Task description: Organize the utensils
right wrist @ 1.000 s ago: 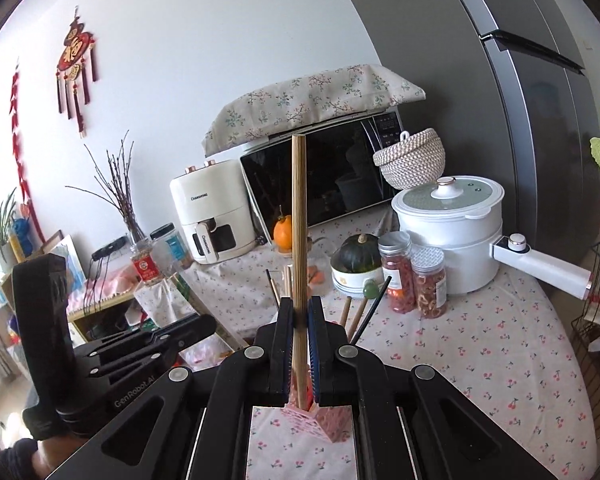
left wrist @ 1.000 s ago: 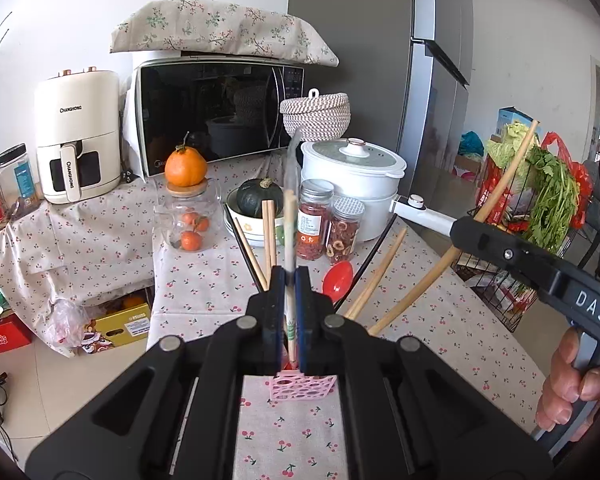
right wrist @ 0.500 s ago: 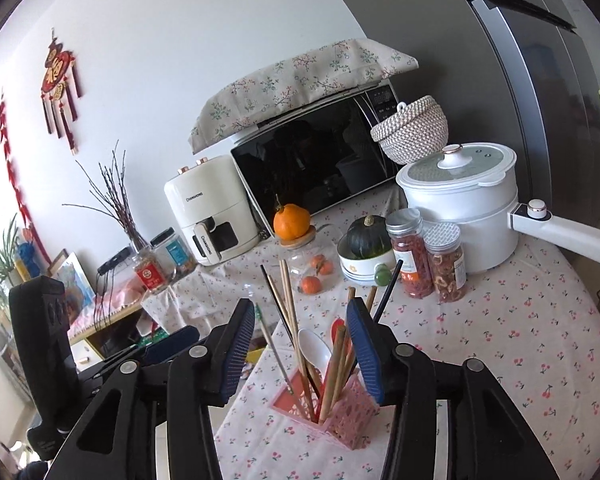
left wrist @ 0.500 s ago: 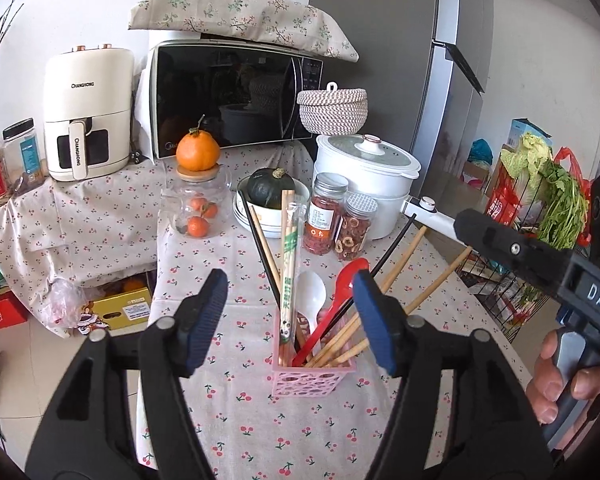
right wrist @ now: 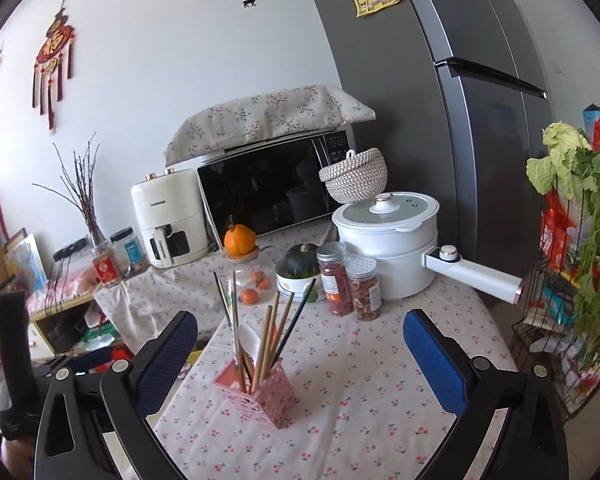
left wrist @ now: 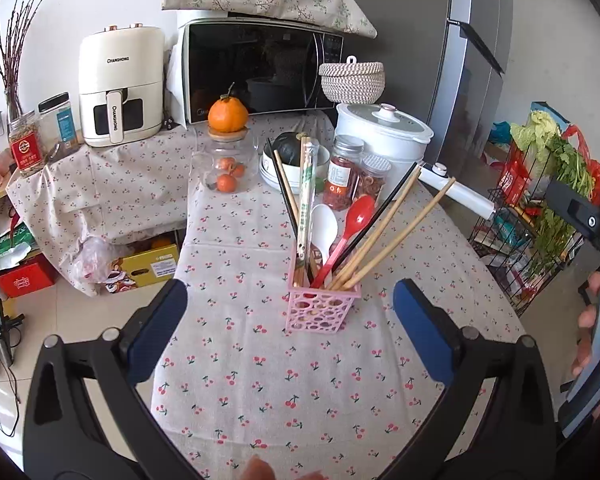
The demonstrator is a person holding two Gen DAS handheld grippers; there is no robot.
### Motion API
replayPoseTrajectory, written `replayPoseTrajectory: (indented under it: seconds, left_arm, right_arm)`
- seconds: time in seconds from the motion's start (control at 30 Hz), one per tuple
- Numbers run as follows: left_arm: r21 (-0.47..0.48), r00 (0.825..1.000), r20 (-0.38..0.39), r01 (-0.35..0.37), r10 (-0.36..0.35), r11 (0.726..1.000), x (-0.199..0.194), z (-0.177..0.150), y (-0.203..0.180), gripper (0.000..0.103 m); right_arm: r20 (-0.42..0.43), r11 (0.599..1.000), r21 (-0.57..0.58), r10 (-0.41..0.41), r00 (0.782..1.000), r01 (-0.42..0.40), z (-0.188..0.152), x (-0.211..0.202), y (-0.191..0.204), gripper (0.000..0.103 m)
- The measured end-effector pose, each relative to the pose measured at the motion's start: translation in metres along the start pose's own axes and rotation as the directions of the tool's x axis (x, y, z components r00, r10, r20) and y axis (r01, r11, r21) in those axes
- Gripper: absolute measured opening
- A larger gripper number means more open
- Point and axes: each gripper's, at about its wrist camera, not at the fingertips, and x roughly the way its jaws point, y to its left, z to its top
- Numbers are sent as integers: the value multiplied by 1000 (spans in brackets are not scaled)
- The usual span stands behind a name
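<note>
Left wrist view: left gripper (left wrist: 290, 328) hanging over the cherry-print tablecloth (left wrist: 260, 380), jaws having just been opening and now spread wide, nothing between the blue pads (left wrist: 158, 330). Sitting just beyond the fingertips, clear of both pads: pink utensil basket (left wrist: 320, 312), standing upright on the cloth. Leaning out of it: wrapped chopsticks (left wrist: 306, 200), white spoon (left wrist: 325, 224), red spoon (left wrist: 350, 226), black chopstick (left wrist: 374, 220), bare wooden chopsticks (left wrist: 400, 232) fanning toward the right. Standing farther back: two spice jars (left wrist: 340, 178), white electric pot (left wrist: 384, 128), glass jar (left wrist: 226, 164) carrying an orange (left wrist: 228, 114), microwave (left wrist: 260, 68), air fryer (left wrist: 120, 84).

Right wrist view: right gripper (right wrist: 300, 360) likewise having just been opening, jaws standing fully apart, gripping nothing. Resting between and just ahead of the pads, untouched: same pink utensil basket (right wrist: 268, 394) with its utensils.
</note>
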Motion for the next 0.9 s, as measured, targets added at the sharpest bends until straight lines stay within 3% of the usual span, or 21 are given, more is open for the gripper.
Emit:
replayPoseTrajectory:
  seconds: [0.2,0.43,0.9]
  left_arm:
    - [37,1000,-9,-24,25,999,-9,-13,-20,102]
    - [38,1000,-3,-31,31,999,-16,-13,-31,102]
    - [26,999,-13,-43,43,999,-15,-16,-32,102]
  right_arm:
    - [-122,994,-27,-111,986,108,-16,-5,-6,103]
    - [-148,966,-119,-245,958,229,-31,-5,-6,103]
    - [-183,960,-115,-272,945,254,-34,7,-8,103]
